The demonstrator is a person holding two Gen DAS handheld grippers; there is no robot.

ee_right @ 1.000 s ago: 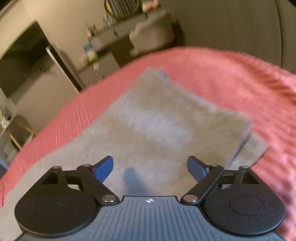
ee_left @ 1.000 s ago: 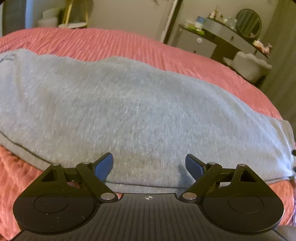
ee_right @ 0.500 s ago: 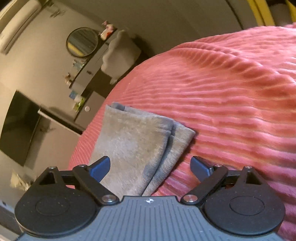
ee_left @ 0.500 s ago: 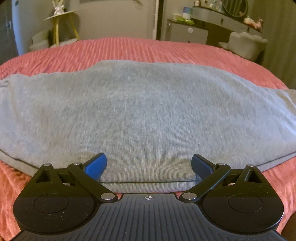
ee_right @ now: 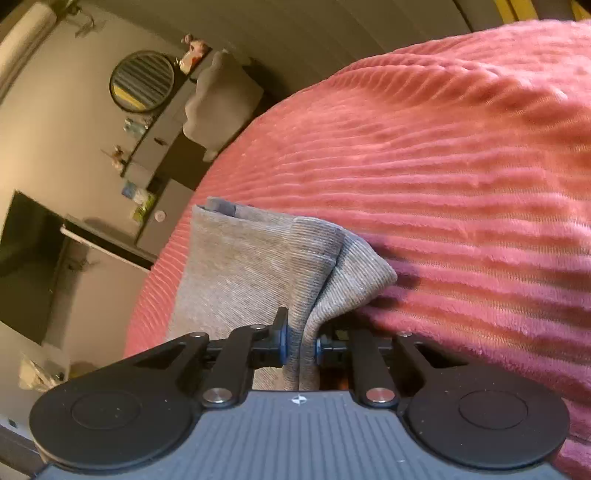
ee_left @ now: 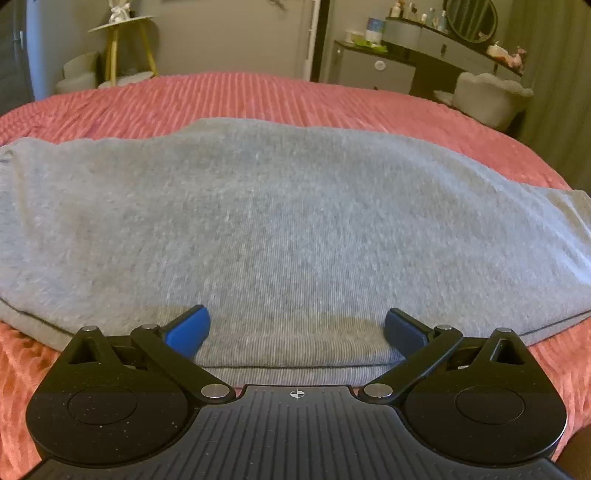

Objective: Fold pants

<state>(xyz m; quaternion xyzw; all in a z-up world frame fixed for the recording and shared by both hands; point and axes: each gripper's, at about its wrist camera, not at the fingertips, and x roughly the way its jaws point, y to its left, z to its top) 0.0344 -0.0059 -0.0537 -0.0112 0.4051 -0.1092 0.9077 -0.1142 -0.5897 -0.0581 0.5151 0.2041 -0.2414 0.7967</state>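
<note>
The gray pants (ee_left: pixel 295 229) are lying flat across the bed, on a pink ribbed bedspread (ee_left: pixel 240 96), and they are stretching from the left edge of the left wrist view to the right edge. Their near edge, where two layers are showing with a dark seam line, is lying just in front of the left gripper (ee_left: pixel 295 328). This gripper is standing wide and its jaws have just been opening further; the blue fingertips (ee_left: pixel 188 328) are hovering over the near edge of the fabric, one on each side, and they are not pressing on it.

In the right wrist view the ribbed cuff end of the pants (ee_right: pixel 266 266) is seen, with two layers one on the other. The right gripper (ee_right: pixel 300 345) has just been closing, and its jaws are now narrow and pinching a fold of this cuff fabric between the pads. The fabric is rising a little from the bedspread (ee_right: pixel 461 184) to the gripper, and the free corner of the cuff is hanging to the right and is throwing a shadow on the bed.

Behind the bed a gray dressing table with a round mirror (ee_left: pixel 471 18) and a pale chair (ee_left: pixel 487 96) are standing.
</note>
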